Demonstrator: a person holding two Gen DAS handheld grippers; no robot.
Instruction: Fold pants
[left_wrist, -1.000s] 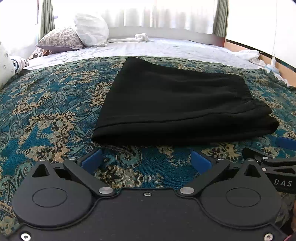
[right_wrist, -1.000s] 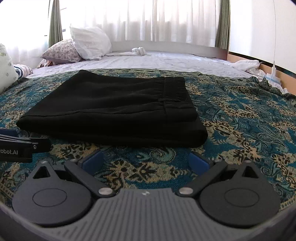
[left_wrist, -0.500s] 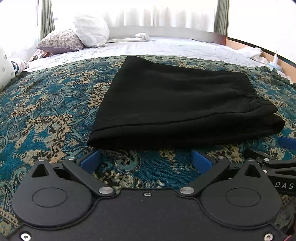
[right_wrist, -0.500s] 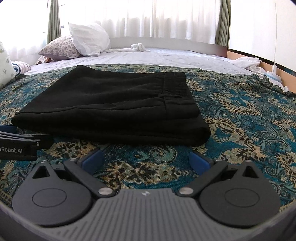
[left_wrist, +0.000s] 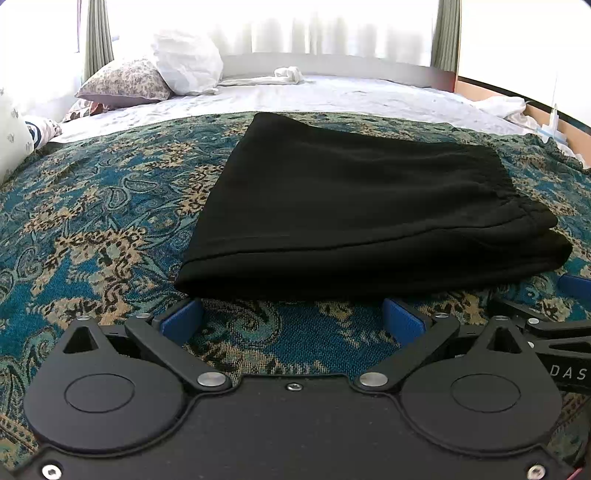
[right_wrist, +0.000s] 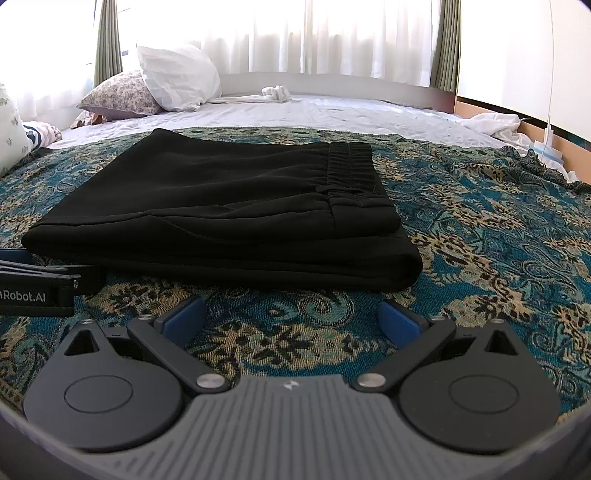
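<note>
Left wrist view shows the black, soft-fabric folded pants (left_wrist: 354, 218) lying as a flat layered rectangle on the teal and gold paisley woven bedspread (left_wrist: 92, 236) that covers the bed, with the left hand-held gripper (left_wrist: 293, 317) low over the cloth, its blue-padded fingers (left_wrist: 181, 319) spread apart and empty, their tips just short of the near folded edge. Right wrist view has the right hand-held gripper (right_wrist: 291, 317) likewise apart and holding nothing, a little back from that same edge, with the elastic waistband (right_wrist: 351, 173) on top at the pants' right end. Each gripper shows at the margin of the other's view, so they sit side by side. White and floral pillows (right_wrist: 173, 83) lie well beyond, at the head of the bed. Judging by the stacked layers, the pants are already folded at least once; the step in hand looks like either a last fold or a finishing check. A further fold would call for sliding both sets of fingers under the near edge, pinching all layers together, and carrying them over evenly so the slack fabric does not slip or bunch.
</note>
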